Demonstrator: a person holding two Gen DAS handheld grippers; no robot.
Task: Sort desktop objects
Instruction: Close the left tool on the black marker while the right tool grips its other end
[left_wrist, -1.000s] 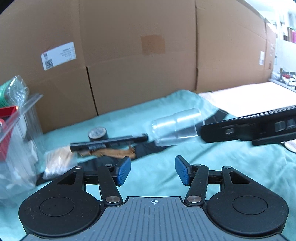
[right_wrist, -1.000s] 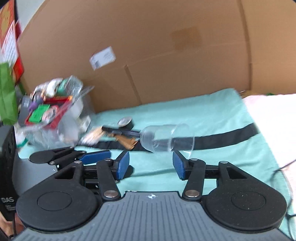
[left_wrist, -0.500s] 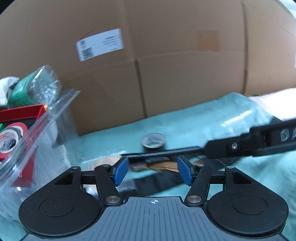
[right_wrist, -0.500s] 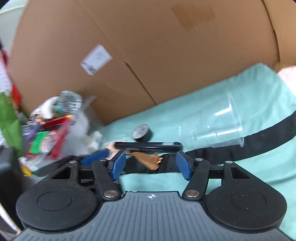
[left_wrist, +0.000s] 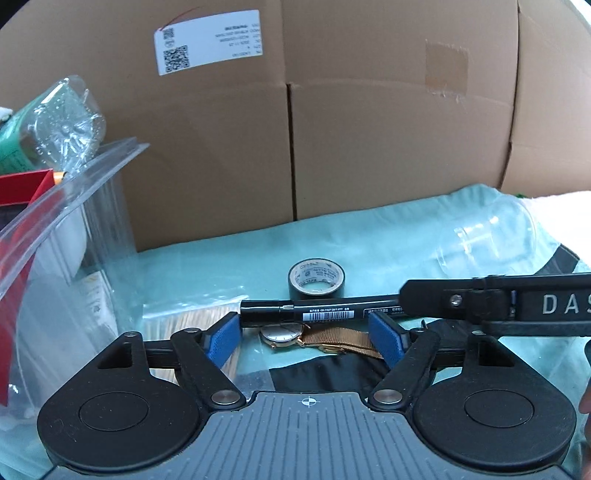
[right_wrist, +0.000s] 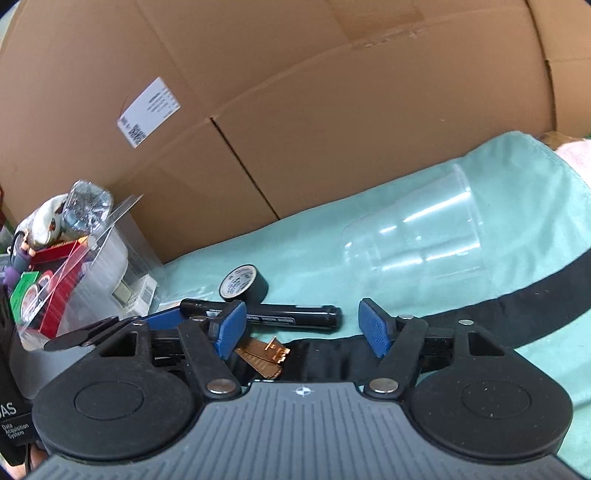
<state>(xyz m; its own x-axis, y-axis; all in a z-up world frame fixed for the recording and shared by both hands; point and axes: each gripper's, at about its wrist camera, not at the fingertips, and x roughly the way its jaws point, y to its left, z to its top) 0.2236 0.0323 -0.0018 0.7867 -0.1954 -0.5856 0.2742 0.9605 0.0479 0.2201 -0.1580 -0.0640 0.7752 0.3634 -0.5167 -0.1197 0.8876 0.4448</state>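
The left gripper (left_wrist: 306, 334) hovers low over the desk with its blue-padded fingers (left_wrist: 223, 341) spread wide and nothing between them. Just beyond the pads, at 12 o'clock, a black marker pen (left_wrist: 317, 312) lies crosswise on the teal cloth (left_wrist: 229, 266). Right behind the pen sits a roll of black tape (left_wrist: 316, 278), lying flat. On the near side of the pen lies a wristwatch (left_wrist: 282, 333) with a white dial and a gold mesh strap (left_wrist: 343, 339), the strap trailing toward the 3 o'clock side and partly over a black band (left_wrist: 332, 373) in the cloth.

The right gripper (right_wrist: 301, 330) reaches in from 3 o'clock in the left view. Its own camera shows its fingers (right_wrist: 229, 328) wide apart and empty, the left pad overlapping the pen's barrel in that view (touching or merely in front, I cannot tell). The strap's clasp end shows between the pads there.

A clear plastic cup (left_wrist: 484, 240) lies on its side at about 2 o'clock, well apart from the pen. At 9 o'clock stands a clear storage bin (left_wrist: 92, 229) with a red box (left_wrist: 22, 184) and a crumpled plastic bottle (left_wrist: 59, 118) piled at its top. A cardboard box (left_wrist: 369, 129) with a white shipping label (left_wrist: 208, 40) closes off the back.
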